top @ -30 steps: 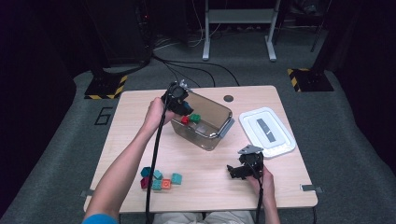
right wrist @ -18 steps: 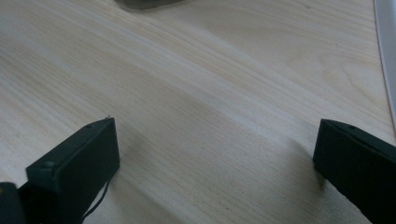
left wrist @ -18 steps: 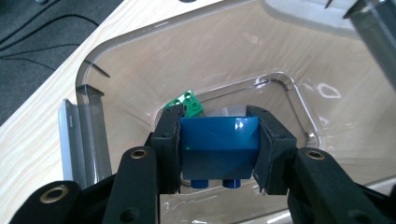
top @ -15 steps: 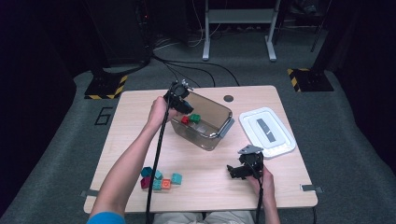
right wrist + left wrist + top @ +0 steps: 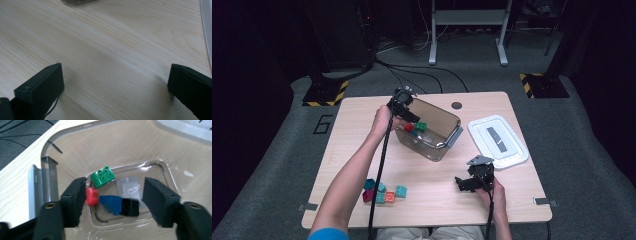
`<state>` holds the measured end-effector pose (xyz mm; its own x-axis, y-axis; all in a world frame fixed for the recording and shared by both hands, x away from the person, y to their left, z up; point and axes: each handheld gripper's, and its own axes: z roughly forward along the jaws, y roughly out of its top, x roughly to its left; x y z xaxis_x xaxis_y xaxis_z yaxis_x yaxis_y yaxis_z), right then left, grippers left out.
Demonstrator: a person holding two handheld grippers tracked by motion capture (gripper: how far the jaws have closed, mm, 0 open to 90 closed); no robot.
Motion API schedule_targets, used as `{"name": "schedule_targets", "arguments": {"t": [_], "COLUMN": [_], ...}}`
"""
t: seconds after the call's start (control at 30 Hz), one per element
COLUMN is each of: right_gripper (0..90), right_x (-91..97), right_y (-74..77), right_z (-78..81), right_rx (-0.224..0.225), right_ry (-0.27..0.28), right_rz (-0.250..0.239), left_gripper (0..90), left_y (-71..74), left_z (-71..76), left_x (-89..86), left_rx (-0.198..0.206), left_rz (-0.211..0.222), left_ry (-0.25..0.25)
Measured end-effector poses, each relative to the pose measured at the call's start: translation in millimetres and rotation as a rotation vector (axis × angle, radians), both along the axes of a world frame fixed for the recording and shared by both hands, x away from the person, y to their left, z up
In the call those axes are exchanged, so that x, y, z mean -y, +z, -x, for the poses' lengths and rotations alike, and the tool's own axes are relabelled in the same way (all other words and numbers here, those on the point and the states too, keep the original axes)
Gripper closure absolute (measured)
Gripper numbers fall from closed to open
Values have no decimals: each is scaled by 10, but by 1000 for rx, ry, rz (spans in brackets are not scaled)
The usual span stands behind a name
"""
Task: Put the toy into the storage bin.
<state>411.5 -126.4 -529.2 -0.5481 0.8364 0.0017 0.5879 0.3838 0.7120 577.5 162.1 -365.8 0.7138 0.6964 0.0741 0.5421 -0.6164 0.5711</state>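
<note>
On the desk (image 5: 362, 135), the left claw (image 5: 113, 200), jaws just opening, hangs over the clear bin (image 5: 447, 145) above a blue brick (image 5: 111, 203), while the right claw (image 5: 115, 92) stands wide, empty.

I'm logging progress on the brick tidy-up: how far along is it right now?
Partly done. In the clear bin, green brick and red brick already lie on the bottom. In hand: the left tongs have just been opening over the bin, with a blue brick loose between the jaws. Left: the cluster of bricks on the table, and the white lid lying beside the bin.
</note>
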Motion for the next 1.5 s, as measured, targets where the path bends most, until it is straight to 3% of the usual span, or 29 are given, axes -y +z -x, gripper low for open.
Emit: {"name": "schedule_targets", "arguments": {"t": [0.17,0.4,0.67,0.9,1.03,1.13,1.5], "right_gripper": [0,0,0,0,0,0,1], "right_x": [-1,0,-1,1,1,2,7], "right_y": [-1,-2,-1,0,1,0,-1], "right_z": [0,1,2,7,7,7,9], "right_rx": [2,3,3,0,0,1,2], "right_ry": [-2,-2,-2,-2,-2,-3,5], "right_rz": [0,1,0,3,3,4,6], "left_gripper": [225,144,97,44,2,1,2], "left_y": [132,307,301,130,-49,-205,-650], "left_z": [171,483,814,1086,1199,1277,1477], "left_x": [-83,-340,-637,-870,-1048,-1177,-1478], "left_rx": [36,87,112,103,87,65,-19], "left_rz": [8,6,23,11,8,32,28], "left_ry": [-7,-3,7,29,77,98,147]}}
